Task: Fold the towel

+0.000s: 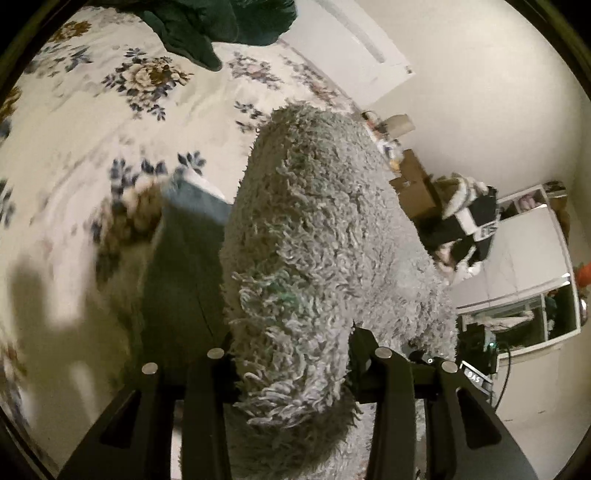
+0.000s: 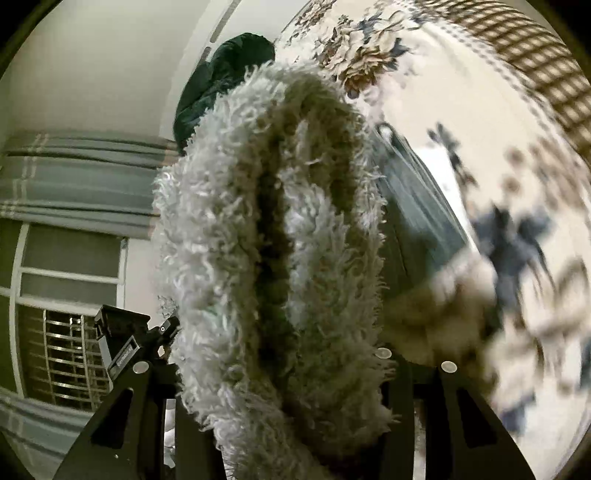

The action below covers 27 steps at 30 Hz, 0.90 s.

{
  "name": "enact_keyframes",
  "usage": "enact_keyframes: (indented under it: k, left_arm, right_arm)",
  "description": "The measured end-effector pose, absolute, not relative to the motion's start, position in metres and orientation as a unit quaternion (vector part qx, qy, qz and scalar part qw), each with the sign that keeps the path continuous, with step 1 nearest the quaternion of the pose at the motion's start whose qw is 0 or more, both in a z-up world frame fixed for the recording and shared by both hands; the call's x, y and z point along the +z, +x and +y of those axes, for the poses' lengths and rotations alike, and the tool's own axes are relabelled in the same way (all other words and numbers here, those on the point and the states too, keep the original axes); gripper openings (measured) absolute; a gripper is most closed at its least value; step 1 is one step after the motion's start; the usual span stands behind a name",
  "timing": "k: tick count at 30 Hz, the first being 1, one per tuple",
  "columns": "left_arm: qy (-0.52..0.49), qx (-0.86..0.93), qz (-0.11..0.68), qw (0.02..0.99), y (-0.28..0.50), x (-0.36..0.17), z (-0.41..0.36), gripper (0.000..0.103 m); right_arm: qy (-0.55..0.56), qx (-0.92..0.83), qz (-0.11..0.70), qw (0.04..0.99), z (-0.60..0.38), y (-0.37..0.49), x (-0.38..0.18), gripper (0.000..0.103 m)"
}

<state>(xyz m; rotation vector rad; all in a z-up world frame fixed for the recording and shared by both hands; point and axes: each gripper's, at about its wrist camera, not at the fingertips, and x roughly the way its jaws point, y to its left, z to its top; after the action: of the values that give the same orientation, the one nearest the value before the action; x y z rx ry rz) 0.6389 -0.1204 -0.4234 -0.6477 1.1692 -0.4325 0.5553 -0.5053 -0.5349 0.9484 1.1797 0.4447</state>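
Two tools grip one shaggy grey towel [image 1: 314,240], lifted off the floral bed cover [image 1: 92,122] and held above it. Left tool [image 1: 295,354]: fingers closed on a thick bunch of pile that bulges forward between them. Right tool [image 2: 280,362]: fingers likewise closed on a gathered edge, where the towel [image 2: 266,221] shows two or more layers doubled on themselves, with dark hollows between the folds. In the left wrist view the right tool [image 1: 469,221] appears farther along the same cloth, well apart from the left one.

Handling, as judged: the long loose loops suggest a soft, limp, fairly bulky fabric with no stiffness; it will sag between the two holds and drape wherever unsupported. The pile should give good friction, so slipping seems unlikely, though a bunched hold can shed inner layers. Holds are best taken at corners or along one hem, pinching a single edge, so layers lie flat. A dark green garment [image 1: 207,29] lies farther up the bed.
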Motion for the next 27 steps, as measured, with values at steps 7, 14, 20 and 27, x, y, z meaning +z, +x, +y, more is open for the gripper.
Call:
enact_keyframes:
  k: [7, 14, 20, 27]
  left_arm:
    - [-0.268, -0.158, 0.598, 0.738, 0.691, -0.482, -0.111, 0.043]
    - [-0.192, -0.124, 0.577, 0.784, 0.674, -0.453, -0.114, 0.083]
    - [-0.085, -0.065, 0.535, 0.838, 0.646, -0.412, -0.126, 0.093]
    - [-0.025, -0.036, 0.525, 0.850, 0.593, -0.375, -0.140, 0.097]
  right_arm:
    - [0.399, 0.157, 0.579, 0.693, -0.454, 0.675, -0.587, 0.047]
    - [0.335, 0.099, 0.590, 0.728, -0.449, 0.698, -0.579, 0.084]
    - [0.148, -0.020, 0.551, 0.821, -0.436, 0.663, -0.483, 0.101]
    - [0.053, -0.077, 0.511, 0.854, -0.398, 0.577, -0.399, 0.102]
